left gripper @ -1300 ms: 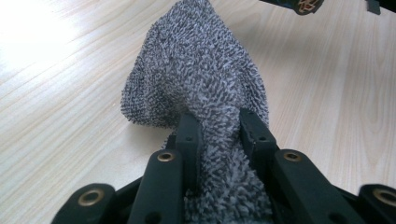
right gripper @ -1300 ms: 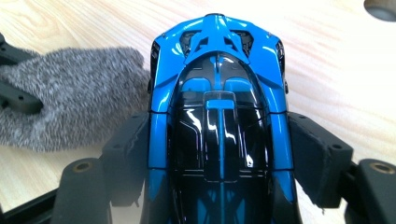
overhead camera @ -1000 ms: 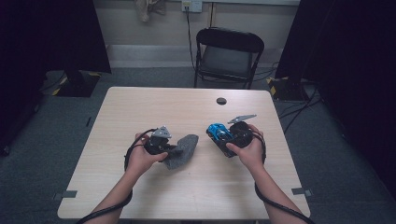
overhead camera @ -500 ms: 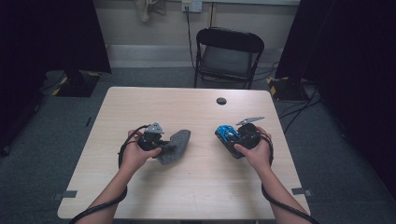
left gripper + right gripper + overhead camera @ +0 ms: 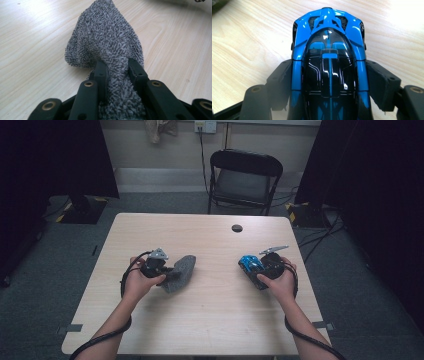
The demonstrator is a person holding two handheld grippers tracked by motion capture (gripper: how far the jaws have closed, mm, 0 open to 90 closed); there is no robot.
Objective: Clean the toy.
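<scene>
At left centre of the high view, the left gripper [image 5: 167,271] pinched a grey towel [image 5: 181,271] lying on the table [image 5: 210,320]. Right of centre, the right gripper [image 5: 252,268] clamped a blue toy car [image 5: 248,264] by its sides.

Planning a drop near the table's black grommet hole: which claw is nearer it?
Right. The right claw, clamping the blue toy car, sits just below the black grommet hole; the left claw, pinching the grey cloth, lies farther down-left.

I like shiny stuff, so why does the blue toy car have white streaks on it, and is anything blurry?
Right gripper view: the streaks on the blue toy car are glare from lights above; the table washes out white at top right. Left gripper view: the grey cloth looks sharp. High view: dim, dark surroundings.
</scene>
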